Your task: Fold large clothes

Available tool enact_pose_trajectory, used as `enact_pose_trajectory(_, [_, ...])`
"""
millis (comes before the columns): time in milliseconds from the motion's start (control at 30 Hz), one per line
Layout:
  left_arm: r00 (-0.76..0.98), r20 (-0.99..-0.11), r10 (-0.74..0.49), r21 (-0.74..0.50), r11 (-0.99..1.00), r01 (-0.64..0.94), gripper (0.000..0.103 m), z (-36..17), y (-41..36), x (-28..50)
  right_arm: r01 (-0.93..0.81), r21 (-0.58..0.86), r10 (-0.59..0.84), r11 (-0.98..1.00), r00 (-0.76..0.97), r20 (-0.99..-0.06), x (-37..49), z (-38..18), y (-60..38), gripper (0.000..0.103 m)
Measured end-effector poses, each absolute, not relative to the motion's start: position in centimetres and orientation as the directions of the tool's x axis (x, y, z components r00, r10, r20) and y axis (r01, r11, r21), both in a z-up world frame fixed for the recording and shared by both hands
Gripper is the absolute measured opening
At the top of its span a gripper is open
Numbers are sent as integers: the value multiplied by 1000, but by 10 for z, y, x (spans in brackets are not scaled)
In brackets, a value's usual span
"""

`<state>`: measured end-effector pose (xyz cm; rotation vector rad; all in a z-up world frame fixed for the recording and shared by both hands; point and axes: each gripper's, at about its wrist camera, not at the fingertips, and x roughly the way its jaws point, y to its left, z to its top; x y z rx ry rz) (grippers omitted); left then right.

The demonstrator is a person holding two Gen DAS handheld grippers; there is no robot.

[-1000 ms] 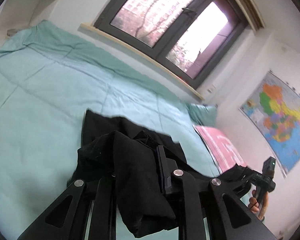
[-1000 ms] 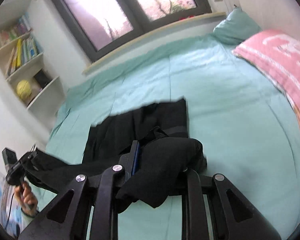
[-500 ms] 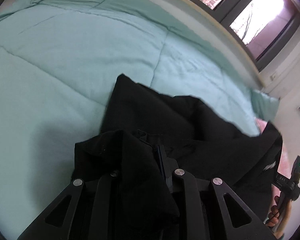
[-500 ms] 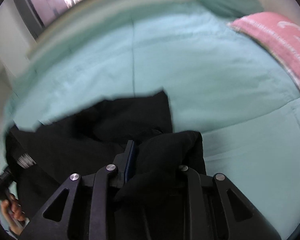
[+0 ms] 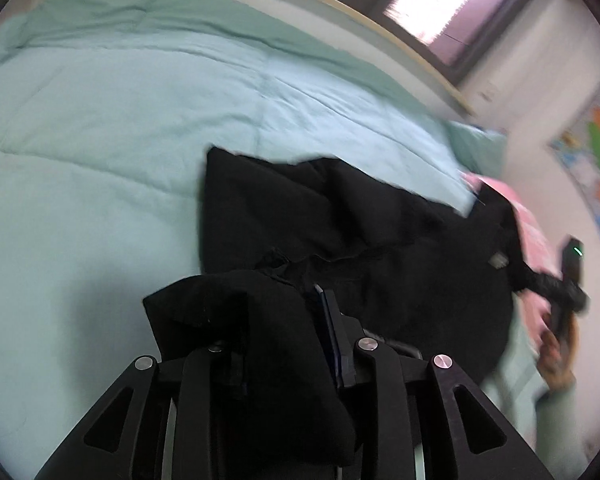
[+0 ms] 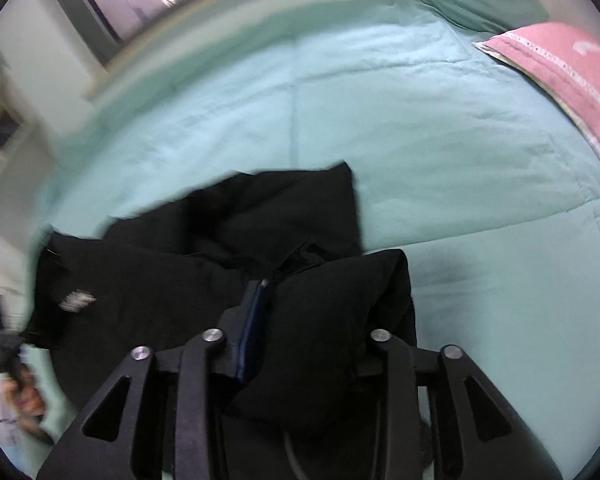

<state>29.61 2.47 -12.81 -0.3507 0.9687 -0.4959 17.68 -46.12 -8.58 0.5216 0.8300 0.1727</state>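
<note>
A black garment (image 5: 340,220) lies spread on the teal quilt (image 5: 120,120), with a small white label (image 5: 498,259) near its right end. My left gripper (image 5: 268,304) hovers low over the garment's near edge. Its jaws are opening, and a thick bunch of black cloth still fills the gap and hides the left finger. In the right wrist view the garment (image 6: 260,216) reaches back over the quilt (image 6: 420,120). My right gripper (image 6: 324,292) has its jaws opening wide. Cloth is draped loosely over its right finger, and the blue pad (image 6: 256,320) is bare.
A pink blanket (image 6: 560,64) and a teal pillow (image 6: 480,0) lie at the bed's head. The window (image 5: 440,4) runs behind the bed, and a coloured map (image 5: 596,152) hangs on the wall. A hand (image 5: 556,356) holds the other gripper at the bed's edge.
Both grippers have sunk towards the bed while carrying the garment's edge. The cloth now lies flatter on the quilt. The right jaws have widened clearly, the left ones slightly.
</note>
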Motion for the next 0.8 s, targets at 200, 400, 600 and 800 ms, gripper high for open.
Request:
enact_pose_trajectory(200, [421, -587, -692, -610, 720, 332, 69, -119, 77, 251, 31, 540, 347, 841, 735, -583, 119, -64, -479, 90])
enact_pose_trajectory(400, [577, -597, -558, -545, 809, 219, 70, -110, 101, 241, 65, 379, 215, 923, 729, -649, 120, -66, -454, 90])
enact_pose_trajectory(600, [690, -641, -338, -302, 937, 178, 70, -104, 67, 260, 54, 224, 110, 973, 747, -655, 146, -80, -440, 90])
enact_pose_trajectory(800, [615, -689, -385, -324, 922, 214, 70, -133, 64, 328, -50, 172, 152, 984, 742, -653, 212, -103, -447, 90])
